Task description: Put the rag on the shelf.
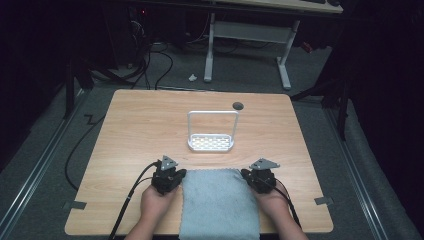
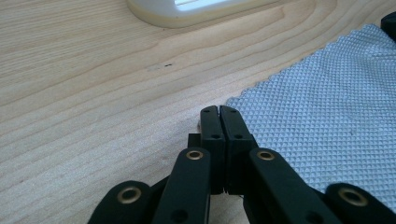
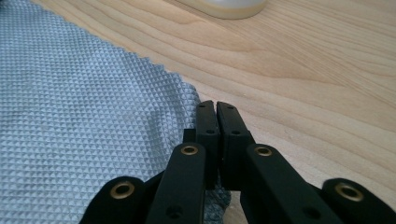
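Observation:
A grey waffle-weave cloth [image 1: 220, 202] lies flat at the table's front middle and hangs over the near edge. My left gripper [image 1: 170, 175] sits at the cloth's far left corner. Its jaws are shut, with the corner of the cloth [image 2: 327, 107] running in against the right jaw. My right gripper [image 1: 260, 177] is at the far right corner, shut on the edge of the cloth [image 3: 84, 116], which puckers beside the jaws and shows beneath them. A hand holds each gripper low on the wooden table [image 1: 140, 125].
A white rack [image 1: 211, 142] with a tall hoop handle stands just beyond the cloth at the table's centre; its base [image 2: 187, 11] [image 3: 229, 7] shows ahead of both grippers. A dark round hole [image 1: 238, 105] sits near the far edge. Bare wood lies left and right.

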`<state>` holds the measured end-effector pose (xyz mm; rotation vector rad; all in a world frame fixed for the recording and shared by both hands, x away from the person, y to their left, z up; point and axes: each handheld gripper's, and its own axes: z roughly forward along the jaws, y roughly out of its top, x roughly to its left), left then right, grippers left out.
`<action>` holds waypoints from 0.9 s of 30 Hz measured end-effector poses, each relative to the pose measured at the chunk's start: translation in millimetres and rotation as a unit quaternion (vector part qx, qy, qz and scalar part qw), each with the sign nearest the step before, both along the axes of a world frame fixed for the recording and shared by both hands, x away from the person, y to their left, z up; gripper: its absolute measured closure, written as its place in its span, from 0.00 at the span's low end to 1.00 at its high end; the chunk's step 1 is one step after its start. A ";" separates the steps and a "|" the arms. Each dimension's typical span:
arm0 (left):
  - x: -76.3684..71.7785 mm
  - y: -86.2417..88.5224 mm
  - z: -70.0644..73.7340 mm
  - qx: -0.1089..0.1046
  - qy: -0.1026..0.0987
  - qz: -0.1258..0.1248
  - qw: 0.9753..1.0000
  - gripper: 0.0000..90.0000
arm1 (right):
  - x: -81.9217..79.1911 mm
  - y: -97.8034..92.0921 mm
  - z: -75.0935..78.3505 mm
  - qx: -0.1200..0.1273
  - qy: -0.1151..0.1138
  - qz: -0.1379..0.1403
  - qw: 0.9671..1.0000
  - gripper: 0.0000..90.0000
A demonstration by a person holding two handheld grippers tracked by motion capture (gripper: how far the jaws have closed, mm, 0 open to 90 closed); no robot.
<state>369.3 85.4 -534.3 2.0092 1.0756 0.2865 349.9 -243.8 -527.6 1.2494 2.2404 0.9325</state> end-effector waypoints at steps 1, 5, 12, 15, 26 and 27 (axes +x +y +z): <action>-0.2 0.0 0.0 -0.002 0.001 0.001 1.000 0.99 | 0.4 -1.2 -0.1 0.004 0.001 0.003 1.000 1.00; -0.9 0.2 0.0 -0.001 -0.001 0.000 1.000 0.99 | -4.6 -6.0 5.2 0.026 -0.021 0.001 0.999 1.00; -1.6 2.4 0.4 -0.011 -0.004 0.003 1.000 0.99 | -12.2 -10.3 14.3 0.036 -0.060 0.001 0.998 1.00; -2.1 2.5 0.4 -0.014 -0.005 0.003 1.000 0.99 | -12.7 -11.6 13.6 0.038 -0.059 -0.002 0.998 1.00; -2.1 2.9 0.4 -0.015 -0.004 0.001 1.000 0.99 | -4.3 -11.0 1.3 0.030 -0.030 -0.010 0.999 1.00; -2.3 3.0 0.4 -0.016 -0.004 0.000 1.000 0.99 | -4.3 -11.3 2.0 0.034 -0.033 -0.013 0.999 1.00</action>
